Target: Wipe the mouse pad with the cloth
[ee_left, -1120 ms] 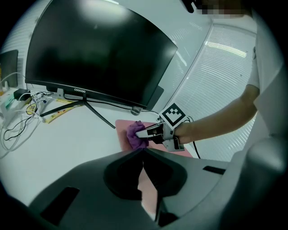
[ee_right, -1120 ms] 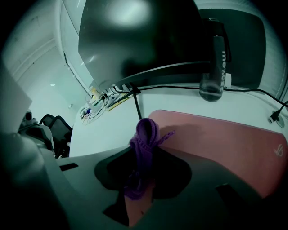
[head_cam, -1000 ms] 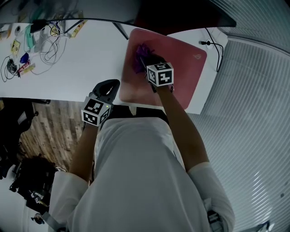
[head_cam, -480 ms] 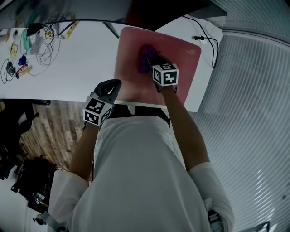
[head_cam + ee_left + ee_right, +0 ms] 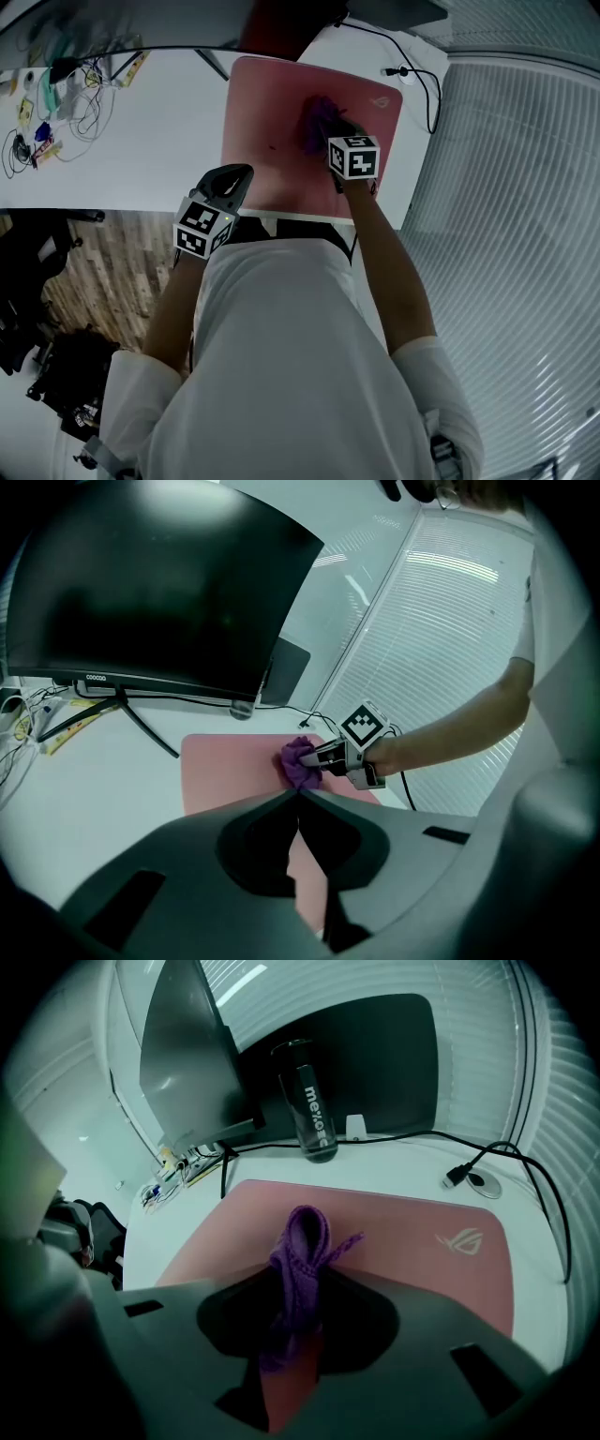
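Right gripper (image 5: 330, 133) has carried the purple cloth (image 5: 315, 120) rightward across the pink mouse pad (image 5: 261, 122) since a second ago, from the pad's left part to about its middle, nearer the far edge than the near one. Its own view shows the jaws clamped on the cloth: a folded loop sticks out ahead of the tips, one loose strand trails to the right, and the rest hangs bunched in the gap between the jaws. Cloth touches the pad surface. Pad lies flat on the white desk (image 5: 155, 122), with its printed logo (image 5: 457, 1239) toward the far right corner. Left gripper (image 5: 232, 178) has stayed at the desk's near edge, just beside the pad's near left corner. Its jaws are closed tip to tip with nothing between them, and whether they rest on the desk cannot be told. Dark curved monitor (image 5: 159, 592) stands on its stand behind the pad — a dark bottle (image 5: 314, 1101) with white lettering stands upright just beyond the pad's far edge. Black cable (image 5: 511, 1162) runs along the desk's right side, ending in a plug near a round grommet. Tangle of wires and small items (image 5: 56, 94) sits at the desk's far left, well apart from the pad. Wood-pattern floor (image 5: 103, 267) shows below the desk edge.
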A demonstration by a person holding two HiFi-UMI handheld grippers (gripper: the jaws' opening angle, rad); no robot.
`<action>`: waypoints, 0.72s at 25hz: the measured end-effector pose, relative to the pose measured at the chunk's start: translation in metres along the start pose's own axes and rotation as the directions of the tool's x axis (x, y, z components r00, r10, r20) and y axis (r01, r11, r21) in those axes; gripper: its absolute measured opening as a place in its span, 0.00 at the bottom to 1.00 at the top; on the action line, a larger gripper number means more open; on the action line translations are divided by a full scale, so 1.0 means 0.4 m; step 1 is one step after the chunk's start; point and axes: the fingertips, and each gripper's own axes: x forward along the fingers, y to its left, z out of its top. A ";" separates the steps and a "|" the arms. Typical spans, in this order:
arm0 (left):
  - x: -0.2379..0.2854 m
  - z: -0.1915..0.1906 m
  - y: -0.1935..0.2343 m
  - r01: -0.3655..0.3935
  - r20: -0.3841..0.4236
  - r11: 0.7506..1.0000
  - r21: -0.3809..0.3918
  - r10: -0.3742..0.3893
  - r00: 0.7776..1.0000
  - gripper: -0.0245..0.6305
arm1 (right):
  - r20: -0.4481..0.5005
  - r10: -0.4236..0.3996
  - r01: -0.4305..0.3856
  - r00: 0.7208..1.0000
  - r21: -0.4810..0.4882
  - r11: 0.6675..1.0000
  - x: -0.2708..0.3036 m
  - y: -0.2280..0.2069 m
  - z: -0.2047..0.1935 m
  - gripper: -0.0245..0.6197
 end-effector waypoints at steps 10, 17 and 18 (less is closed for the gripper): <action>0.071 0.041 -0.079 0.026 -0.004 0.999 0.046 -0.026 1.000 0.07 | 0.006 -0.051 0.051 0.999 0.028 0.998 -0.072 -0.137 -0.049 0.23; 0.108 0.050 -0.129 0.045 -0.011 0.997 0.067 -0.044 0.999 0.07 | 0.012 -0.086 0.086 0.996 0.041 0.995 -0.119 -0.219 -0.077 0.23; 0.111 0.051 -0.134 0.046 -0.012 0.997 0.069 -0.045 0.999 0.07 | 0.011 -0.091 0.090 0.996 0.042 0.995 -0.125 -0.230 -0.081 0.23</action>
